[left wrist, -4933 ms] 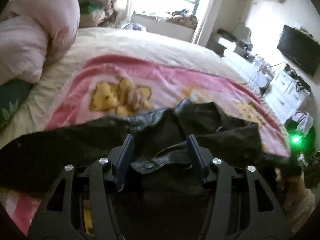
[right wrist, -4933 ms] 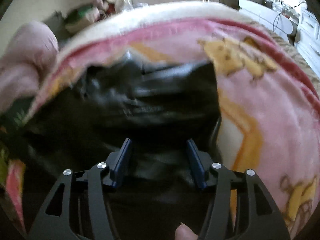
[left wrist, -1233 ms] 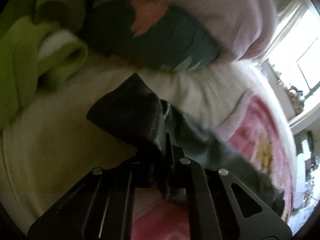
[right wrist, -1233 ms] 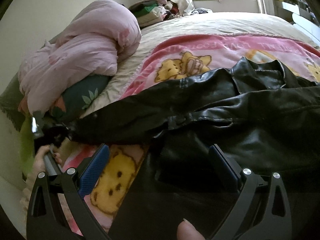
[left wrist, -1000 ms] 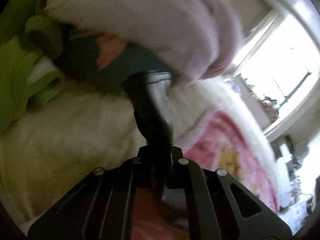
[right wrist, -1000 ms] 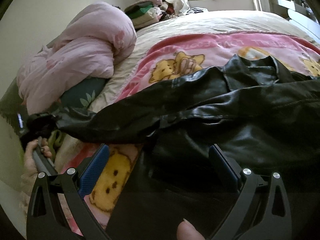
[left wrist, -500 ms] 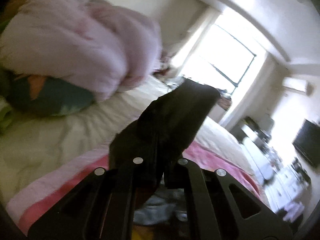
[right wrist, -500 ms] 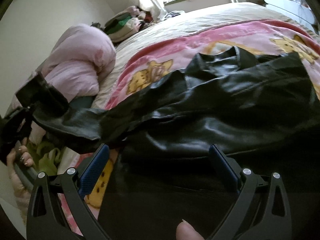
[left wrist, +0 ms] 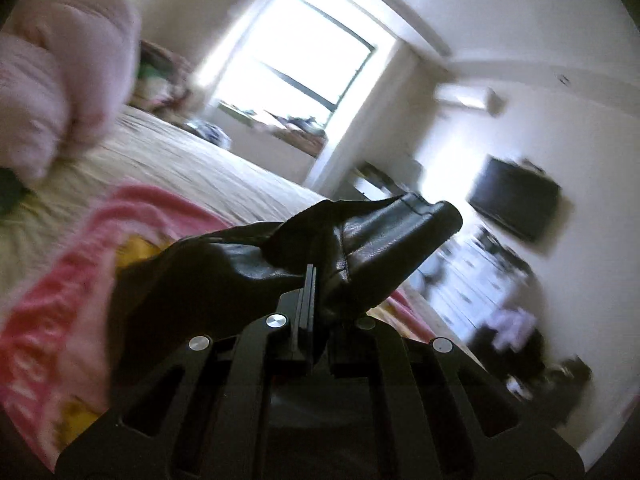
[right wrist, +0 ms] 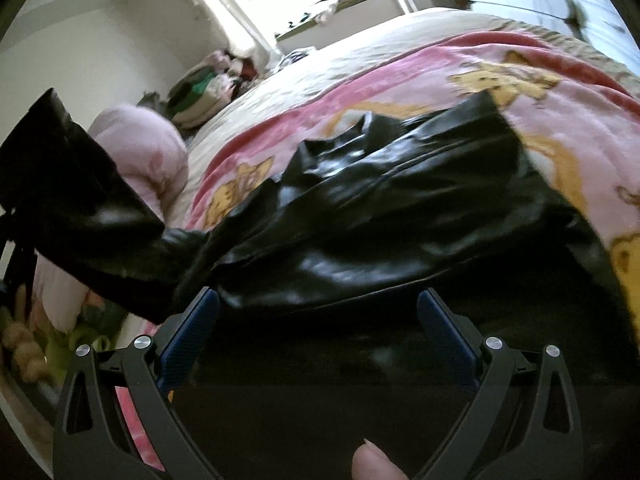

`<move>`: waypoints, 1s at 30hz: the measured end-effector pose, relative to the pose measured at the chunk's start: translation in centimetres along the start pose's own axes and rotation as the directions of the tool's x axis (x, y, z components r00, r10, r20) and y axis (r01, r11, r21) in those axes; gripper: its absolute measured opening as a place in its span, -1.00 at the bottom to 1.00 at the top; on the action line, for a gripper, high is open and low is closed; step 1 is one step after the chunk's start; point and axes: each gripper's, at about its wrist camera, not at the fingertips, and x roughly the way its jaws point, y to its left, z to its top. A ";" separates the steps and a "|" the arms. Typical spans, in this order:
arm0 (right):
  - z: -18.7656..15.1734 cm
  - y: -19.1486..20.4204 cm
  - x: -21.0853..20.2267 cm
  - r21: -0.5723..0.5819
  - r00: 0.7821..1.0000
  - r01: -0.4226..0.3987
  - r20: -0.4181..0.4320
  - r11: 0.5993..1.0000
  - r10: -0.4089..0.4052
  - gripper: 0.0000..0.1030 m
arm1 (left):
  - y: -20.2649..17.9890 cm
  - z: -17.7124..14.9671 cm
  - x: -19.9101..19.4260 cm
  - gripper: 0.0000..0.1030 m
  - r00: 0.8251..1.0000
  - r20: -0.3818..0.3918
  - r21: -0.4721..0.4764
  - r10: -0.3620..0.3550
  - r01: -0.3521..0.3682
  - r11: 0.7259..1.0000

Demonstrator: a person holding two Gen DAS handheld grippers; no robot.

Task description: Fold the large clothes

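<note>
A black leather jacket (right wrist: 380, 208) lies spread on the pink cartoon blanket (right wrist: 560, 128). My left gripper (left wrist: 308, 280) is shut on the cuff of its sleeve (left wrist: 380, 240) and holds it in the air above the bed. In the right wrist view that raised sleeve (right wrist: 80, 208) stretches up to the far left. My right gripper (right wrist: 318, 320) hovers open just over the jacket's body, blue pads (right wrist: 192, 332) wide apart with nothing pinched. A thumb (right wrist: 376, 460) shows at the bottom edge.
A bunched pink duvet (right wrist: 148, 148) lies at the head of the bed on a cream sheet (left wrist: 180, 164). Piled clothes (right wrist: 208, 88) sit by the window. A wall TV (left wrist: 516, 204) and white drawers (left wrist: 480, 272) stand beyond the bed's far side.
The left gripper has lifted the sleeve cuff off the bed by the pillows and swung it up toward the jacket. The right gripper has slid right over the jacket, still open.
</note>
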 end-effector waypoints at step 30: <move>1.8 -10.0 -0.3 0.384 0.970 -0.158 -0.113 0.910 0.216 0.90 | -2.9 -17.9 13.8 -0.87 0.817 -0.556 0.324 0.152 0.045 0.945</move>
